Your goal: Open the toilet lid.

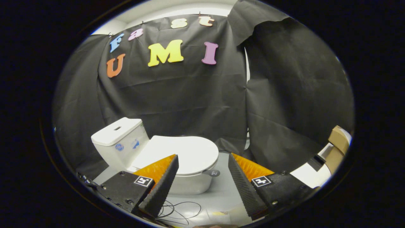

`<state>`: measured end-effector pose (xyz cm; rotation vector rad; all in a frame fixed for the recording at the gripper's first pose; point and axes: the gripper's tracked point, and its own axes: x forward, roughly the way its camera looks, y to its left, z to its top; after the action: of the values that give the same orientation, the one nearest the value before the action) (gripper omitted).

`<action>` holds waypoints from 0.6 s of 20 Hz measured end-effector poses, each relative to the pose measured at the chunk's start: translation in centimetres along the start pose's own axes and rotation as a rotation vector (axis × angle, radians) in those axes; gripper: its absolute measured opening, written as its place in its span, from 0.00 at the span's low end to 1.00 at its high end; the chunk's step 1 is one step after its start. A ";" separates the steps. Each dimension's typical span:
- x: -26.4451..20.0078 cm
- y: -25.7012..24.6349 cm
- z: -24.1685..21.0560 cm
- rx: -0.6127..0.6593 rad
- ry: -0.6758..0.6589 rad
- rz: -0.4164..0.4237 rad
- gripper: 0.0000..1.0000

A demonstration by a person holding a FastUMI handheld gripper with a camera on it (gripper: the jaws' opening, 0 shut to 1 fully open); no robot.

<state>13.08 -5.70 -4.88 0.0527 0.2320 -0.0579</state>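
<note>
Standing just ahead of the claw (202,171), a white toilet (152,155) sits on a pale floor (221,193) against the black cloth wall (177,101). Its lid (183,153) lies flat and closed, partly behind the left finger, with the tank (118,139) further left. The claw's fingers are spread wide apart, holding nothing. A small grey tab (212,173) at the lid's front edge sits between the fingers. Thin black cables (180,210) loop on the floor below it.

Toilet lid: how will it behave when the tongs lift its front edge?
The toilet lid looks like rigid, glossy plastic, so probably stiff and somewhat slippery. It lies flat and closed with the cistern behind it, so it likely swings up at the rear rather than coming free. The open tongs are short of its edge.
</note>
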 end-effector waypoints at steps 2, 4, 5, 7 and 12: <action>1.5 -0.4 -0.2 -0.001 0.019 0.000 0.99; 3.2 -1.0 -0.2 -0.004 0.036 -0.010 0.99; 4.0 -1.3 -0.2 0.001 0.045 -0.011 0.99; 5.5 -1.4 -0.6 0.018 0.069 -0.005 0.99; 8.8 -1.9 -2.8 0.067 0.152 0.011 0.99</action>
<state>20.88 -7.86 -9.74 0.1252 0.3812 -0.0512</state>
